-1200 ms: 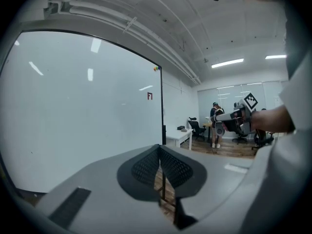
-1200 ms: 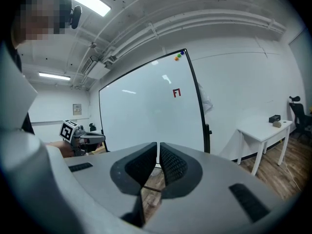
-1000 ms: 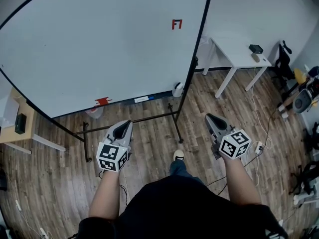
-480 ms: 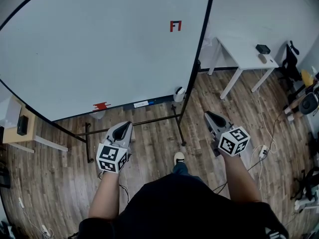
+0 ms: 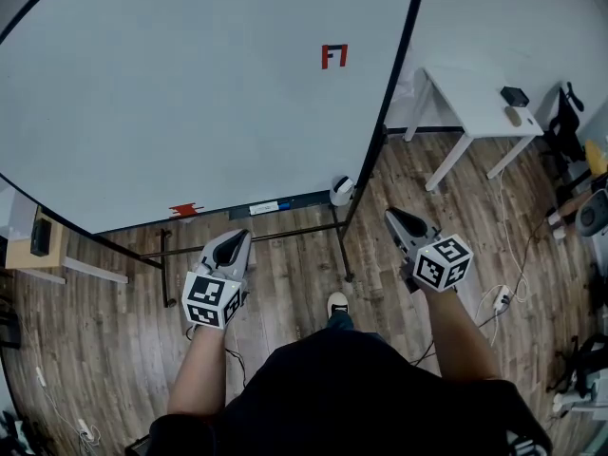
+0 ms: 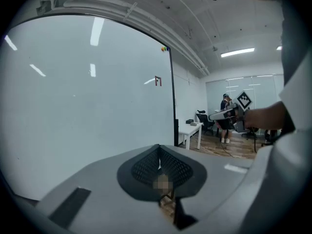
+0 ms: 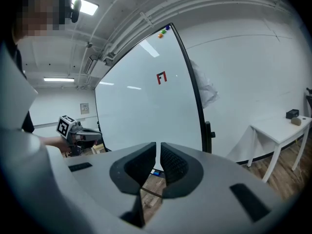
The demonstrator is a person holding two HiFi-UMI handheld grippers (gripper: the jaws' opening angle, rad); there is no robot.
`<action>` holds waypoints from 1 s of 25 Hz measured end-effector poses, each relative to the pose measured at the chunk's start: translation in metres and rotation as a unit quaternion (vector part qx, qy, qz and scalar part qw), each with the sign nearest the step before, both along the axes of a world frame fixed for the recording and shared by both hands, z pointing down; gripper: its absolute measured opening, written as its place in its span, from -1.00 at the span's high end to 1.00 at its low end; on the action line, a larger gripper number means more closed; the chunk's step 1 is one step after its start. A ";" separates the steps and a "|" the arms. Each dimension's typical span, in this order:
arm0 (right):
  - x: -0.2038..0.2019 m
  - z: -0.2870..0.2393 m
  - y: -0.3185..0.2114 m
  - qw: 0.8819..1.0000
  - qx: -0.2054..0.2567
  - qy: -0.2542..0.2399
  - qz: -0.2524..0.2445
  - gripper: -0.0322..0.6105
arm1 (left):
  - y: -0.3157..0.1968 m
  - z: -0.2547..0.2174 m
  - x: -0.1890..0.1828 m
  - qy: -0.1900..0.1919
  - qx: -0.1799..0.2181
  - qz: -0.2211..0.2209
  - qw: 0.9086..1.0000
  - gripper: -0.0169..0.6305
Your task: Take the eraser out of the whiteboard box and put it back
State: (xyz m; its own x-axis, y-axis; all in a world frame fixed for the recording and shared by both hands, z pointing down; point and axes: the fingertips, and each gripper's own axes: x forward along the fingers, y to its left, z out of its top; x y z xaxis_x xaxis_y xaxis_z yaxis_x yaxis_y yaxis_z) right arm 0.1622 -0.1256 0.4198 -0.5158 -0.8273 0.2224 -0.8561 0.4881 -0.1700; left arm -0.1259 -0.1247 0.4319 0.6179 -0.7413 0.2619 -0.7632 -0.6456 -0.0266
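A big whiteboard [image 5: 209,93] on a black stand fills the upper head view. Its bottom ledge carries a small red thing [image 5: 185,210], a white and blue strip [image 5: 264,207] and a white rounded container [image 5: 340,190] at the right end. I cannot tell which of them is the eraser. My left gripper [image 5: 231,245] hangs short of the ledge over the floor, jaws together and empty. My right gripper [image 5: 392,217] is to the right of the board's post, pads a hairline apart with nothing between them. Both point at the board [image 6: 87,106] [image 7: 141,111].
The stand's black bars and feet [image 5: 285,231] cross the floor just ahead of the person's shoe [image 5: 337,303]. A white table [image 5: 475,98] stands at the right, a wooden desk [image 5: 28,250] at the left. Cables [image 5: 499,302] and chairs [image 5: 579,131] lie further right.
The person has stepped towards the whiteboard. Both grippers have come forward with them, and the ledge now lies closer. Neither pair of jaws has visibly changed.
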 end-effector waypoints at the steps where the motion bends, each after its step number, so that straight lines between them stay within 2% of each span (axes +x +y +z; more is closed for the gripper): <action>1: 0.001 0.002 -0.007 1.000 -0.003 0.001 -0.003 0.83 | -0.005 0.001 0.002 -0.001 -0.001 -0.002 1.000 0.92; 10: 0.009 0.030 -0.067 0.999 -0.032 0.021 -0.034 0.82 | -0.050 0.014 0.017 -0.002 -0.019 -0.019 1.000 0.92; 16: 0.005 0.054 -0.100 0.993 -0.052 0.071 -0.078 0.78 | -0.072 0.023 0.026 -0.003 -0.030 -0.027 0.999 0.92; 21: 0.000 0.081 -0.127 0.979 -0.063 0.142 -0.129 0.69 | -0.087 0.032 0.032 -0.005 -0.040 -0.034 0.999 0.92; 25: -0.006 0.106 -0.143 0.960 -0.071 0.207 -0.175 0.63 | -0.095 0.039 0.031 -0.005 -0.049 -0.042 0.998 0.92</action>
State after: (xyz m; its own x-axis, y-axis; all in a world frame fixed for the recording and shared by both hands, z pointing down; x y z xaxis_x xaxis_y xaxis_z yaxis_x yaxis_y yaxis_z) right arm 0.1567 -0.2690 0.5261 -0.5994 -0.5660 0.5660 -0.6525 0.7551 0.0640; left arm -0.0949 -0.2197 0.4706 0.5512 -0.7610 0.3422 -0.8151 -0.5787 0.0260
